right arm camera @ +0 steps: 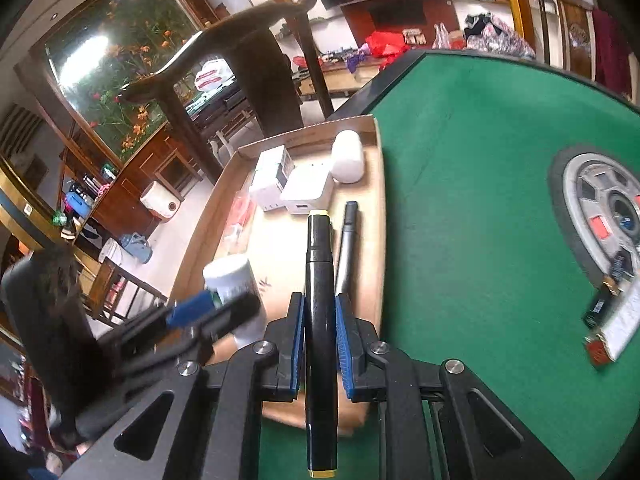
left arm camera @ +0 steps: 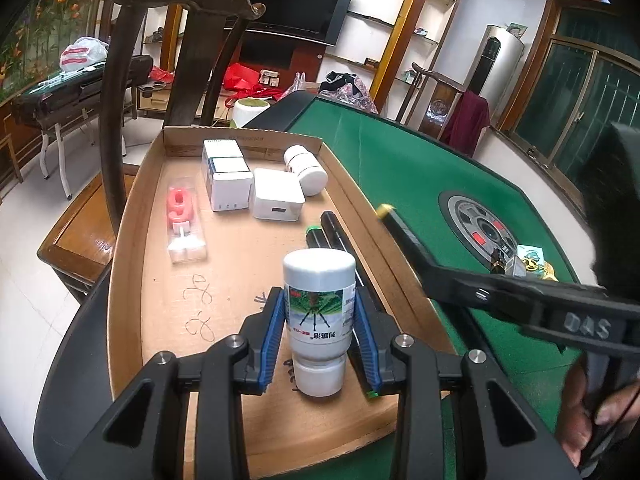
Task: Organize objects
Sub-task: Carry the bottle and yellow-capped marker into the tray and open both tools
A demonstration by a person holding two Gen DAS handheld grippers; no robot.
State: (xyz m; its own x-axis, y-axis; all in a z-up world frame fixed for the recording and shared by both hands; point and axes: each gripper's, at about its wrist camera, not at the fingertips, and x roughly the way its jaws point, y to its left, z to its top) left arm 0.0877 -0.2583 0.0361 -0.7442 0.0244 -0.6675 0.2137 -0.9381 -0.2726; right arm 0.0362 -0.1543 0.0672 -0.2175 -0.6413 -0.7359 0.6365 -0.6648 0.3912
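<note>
Clamped between the blue pads of my left tool (left arm camera: pixel 320 336) is a white bottle (left arm camera: pixel 319 320), upright over the near end of the cardboard tray (left arm camera: pixel 132 216). My right tool (right arm camera: pixel 320 344) is closed on a black marker (right arm camera: pixel 320 320), which points forward over the tray's near right corner. Ahead of both tools the tray already holds white boxes (left arm camera: pixel 226 174), a charger (left arm camera: pixel 277 195), a second bottle (left arm camera: pixel 306 170) on its side, a packaged red candle (left arm camera: pixel 184 220) and two pens (left arm camera: pixel 334 232). I judge most of the sorting done: bottle and marker remain, plus a few small items (right arm camera: pixel 612 316) on the green desk (right arm camera: pixel 472 184) to my right.
</note>
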